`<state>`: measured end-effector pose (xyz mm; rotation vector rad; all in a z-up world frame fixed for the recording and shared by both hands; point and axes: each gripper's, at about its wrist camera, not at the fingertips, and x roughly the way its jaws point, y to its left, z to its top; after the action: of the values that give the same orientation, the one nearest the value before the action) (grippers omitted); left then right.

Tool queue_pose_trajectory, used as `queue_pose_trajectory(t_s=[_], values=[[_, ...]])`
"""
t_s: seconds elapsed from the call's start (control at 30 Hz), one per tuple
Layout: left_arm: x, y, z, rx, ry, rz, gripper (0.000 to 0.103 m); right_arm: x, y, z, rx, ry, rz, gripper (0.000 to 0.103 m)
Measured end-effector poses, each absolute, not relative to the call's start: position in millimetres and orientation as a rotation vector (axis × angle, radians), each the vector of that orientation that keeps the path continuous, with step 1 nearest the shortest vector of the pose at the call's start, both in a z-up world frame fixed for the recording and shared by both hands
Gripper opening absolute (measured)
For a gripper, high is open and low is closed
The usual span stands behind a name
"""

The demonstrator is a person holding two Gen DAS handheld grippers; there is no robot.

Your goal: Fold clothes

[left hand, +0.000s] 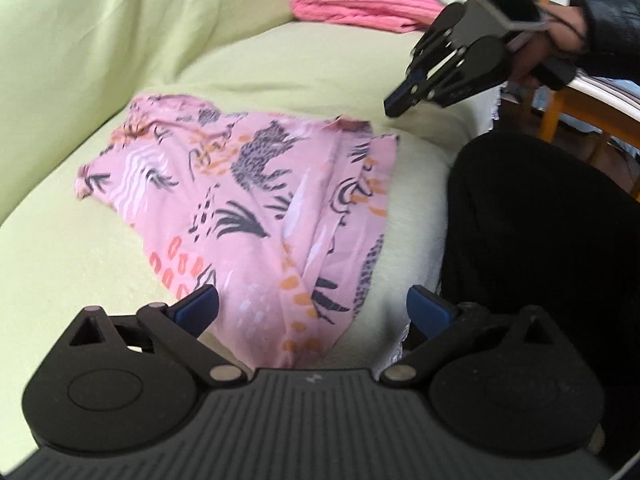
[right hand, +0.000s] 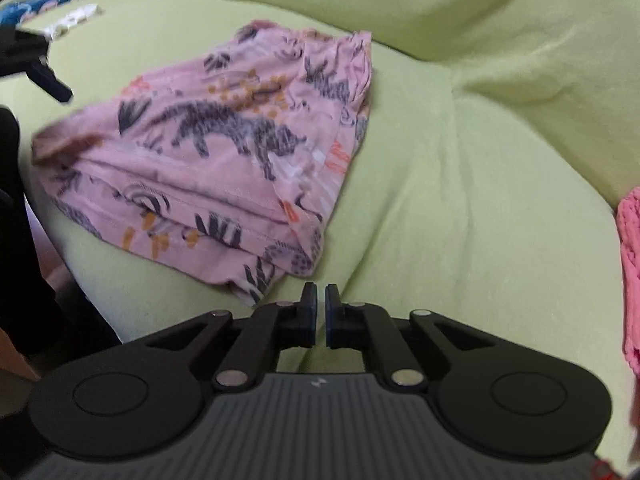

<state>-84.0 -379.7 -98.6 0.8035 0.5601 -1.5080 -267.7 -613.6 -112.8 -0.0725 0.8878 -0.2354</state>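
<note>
Pink printed garment [left hand: 248,200] is lying partly folded on the green sofa [left hand: 80,264], reaching toward the seat's front edge by the person's dark leg [left hand: 540,240]. Left tool [left hand: 312,312] is hovering with fingers spread wide, gripping nothing; the garment's near end is sitting directly ahead, between and just past its fingertips. Right tool [right hand: 320,312] is hanging with pads nearly pressed together, only a slit between them, empty; the garment's corner [right hand: 256,280] is lying just ahead and to its left, not touching. In the left view the right tool [left hand: 404,98] is floating above the seat beyond the garment's far corner.

Garment's long axis is running roughly from one tool to the other, along the front edge of the seat. Left tool looks nearer and already lined up on cloth, so it is likely taking the next pinch; right tool would need to open first.

Pink knit pile [left hand: 352,8] is sitting further along the sofa, well apart. Nothing is blocking either approach; cloth looks limp and may bunch.
</note>
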Motion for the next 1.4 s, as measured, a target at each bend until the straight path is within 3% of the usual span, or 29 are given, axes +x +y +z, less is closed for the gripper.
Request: queue_pose_trajectory(t_s=[0.07,0.13,0.4,0.43,0.47,0.57,0.83,1.0,1.1,1.23,1.33,1.4], values=[[-82,-383,-100,0.797,0.582,-1.502,0.099,-263,-609,-106,-0.071,0.848,-0.229,0.047],[-81,-386,-101,0.795,0.591,-1.497,0.099,-251,-606,-105,-0.088,0.825,-0.214,0.054],[-78,-395,-107,0.784,0.628,-1.476,0.099,-211,-607,-124,-0.173,0.874,-0.184,0.052],[-78,-396,-107,0.783,0.632,-1.474,0.099,-211,-607,-126,-0.184,0.878,-0.185,0.042],[-77,-396,-108,0.780,0.634,-1.472,0.099,-211,-607,-126,-0.189,0.881,-0.189,0.022],[-78,-396,-109,0.785,0.632,-1.464,0.099,-218,-603,-125,-0.199,0.878,-0.187,0.008],[-95,-373,-103,0.919,0.458,-1.460,0.099,-254,-603,-118,-0.239,0.910,-0.220,0.001],[-111,-368,-107,1.005,0.343,-1.473,0.099,-269,-610,-124,-0.225,0.950,-0.247,0.001],[-121,-372,-113,1.056,0.291,-1.486,0.093,-273,-606,-117,-0.207,0.907,-0.242,0.006],[-132,-383,-130,1.196,0.225,-1.445,0.076,-275,-595,-113,-0.230,0.881,-0.206,0.028],[-131,-390,-139,1.235,0.195,-1.435,0.076,-276,-587,-113,-0.236,0.870,-0.179,0.030],[-125,-393,-136,1.223,0.220,-1.467,0.068,-277,-583,-113,-0.237,0.863,-0.166,0.040]])
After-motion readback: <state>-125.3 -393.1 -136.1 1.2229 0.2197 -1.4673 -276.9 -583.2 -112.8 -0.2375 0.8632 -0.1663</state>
